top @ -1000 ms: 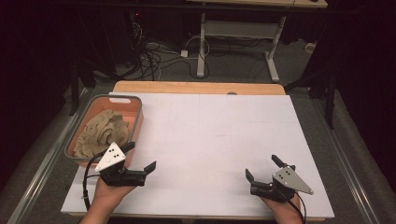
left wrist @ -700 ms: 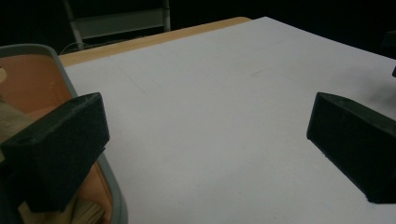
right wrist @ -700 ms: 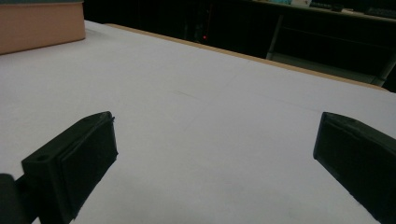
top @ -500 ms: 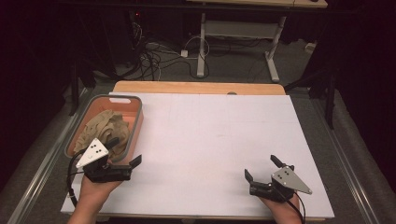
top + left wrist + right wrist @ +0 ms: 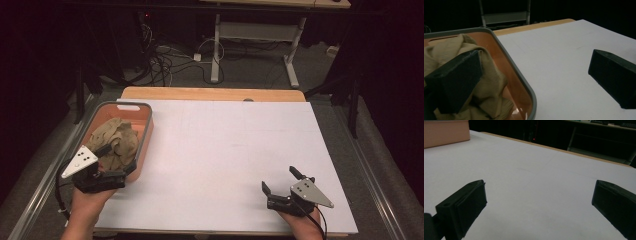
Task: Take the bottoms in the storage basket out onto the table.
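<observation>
An orange bin with a grey rim [image 5: 145, 131] stands at the table's left side, and a crumpled tan cloth [image 5: 117, 140] lies in it. My left gripper [image 5: 118, 159] is open and straddles the bin's near right corner. In the left gripper view [image 5: 535, 58], one jaw hangs just over the cloth [image 5: 491, 85] inside the bin [image 5: 524, 82] and the other over the white table outside it. My right gripper [image 5: 280, 180] is open near the front right of the table, with nothing between its jaws [image 5: 539, 186].
A white sheet [image 5: 225, 160] covers the tabletop, with a wooden strip [image 5: 210, 93] along the far edge. The bin's orange wall [image 5: 444, 132] appears far off in the right gripper view. Cables and a desk frame [image 5: 250, 40] lie on the floor beyond the table.
My left gripper has moved left and forward from the white sheet to the bin's corner, one jaw now over the cloth. The right gripper has stayed put.
</observation>
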A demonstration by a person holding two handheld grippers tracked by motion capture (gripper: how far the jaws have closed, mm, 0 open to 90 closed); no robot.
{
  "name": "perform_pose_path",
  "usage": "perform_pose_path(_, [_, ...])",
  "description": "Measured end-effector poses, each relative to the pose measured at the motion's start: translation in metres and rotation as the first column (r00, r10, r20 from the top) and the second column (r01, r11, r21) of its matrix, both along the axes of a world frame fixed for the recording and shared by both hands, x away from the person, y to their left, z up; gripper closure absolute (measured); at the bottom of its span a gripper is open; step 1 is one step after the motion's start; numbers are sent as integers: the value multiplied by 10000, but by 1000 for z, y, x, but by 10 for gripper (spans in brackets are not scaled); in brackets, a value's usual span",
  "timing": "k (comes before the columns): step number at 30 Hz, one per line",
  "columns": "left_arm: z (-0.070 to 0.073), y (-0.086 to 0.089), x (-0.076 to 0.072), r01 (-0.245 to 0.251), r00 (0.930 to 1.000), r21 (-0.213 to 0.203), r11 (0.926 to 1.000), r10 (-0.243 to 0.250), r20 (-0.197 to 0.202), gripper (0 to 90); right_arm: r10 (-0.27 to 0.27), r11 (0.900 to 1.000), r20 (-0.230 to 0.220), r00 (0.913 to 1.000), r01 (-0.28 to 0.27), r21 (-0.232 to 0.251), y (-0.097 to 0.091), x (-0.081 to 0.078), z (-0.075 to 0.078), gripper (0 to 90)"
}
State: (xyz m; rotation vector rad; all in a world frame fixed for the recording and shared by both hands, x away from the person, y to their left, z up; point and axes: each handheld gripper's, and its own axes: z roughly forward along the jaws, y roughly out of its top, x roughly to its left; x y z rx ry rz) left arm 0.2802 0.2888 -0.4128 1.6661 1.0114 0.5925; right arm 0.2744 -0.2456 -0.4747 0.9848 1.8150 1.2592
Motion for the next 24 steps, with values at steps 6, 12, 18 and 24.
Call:
perform_pose_path(6, [0,14,0,-365,9993,-90,9993,365,-30,0,-2,10000,-13,10000,2,-5,0,0,0,3])
perform_pose_path(12, [-4,28,3,-673,9976,-240,9974,668,-199,0,-17,10000,-4,10000,17,-28,0,0,0,4])
perform_pose_path(18, [-7,39,5,-917,9953,-251,9955,908,-343,0,-28,10000,4,10000,28,-28,-1,0,0,4])
perform_pose_path(24, [-11,50,7,-1194,9919,-299,9924,1179,-478,0,-15,10000,-5,10000,15,-19,-1,0,-1,4])
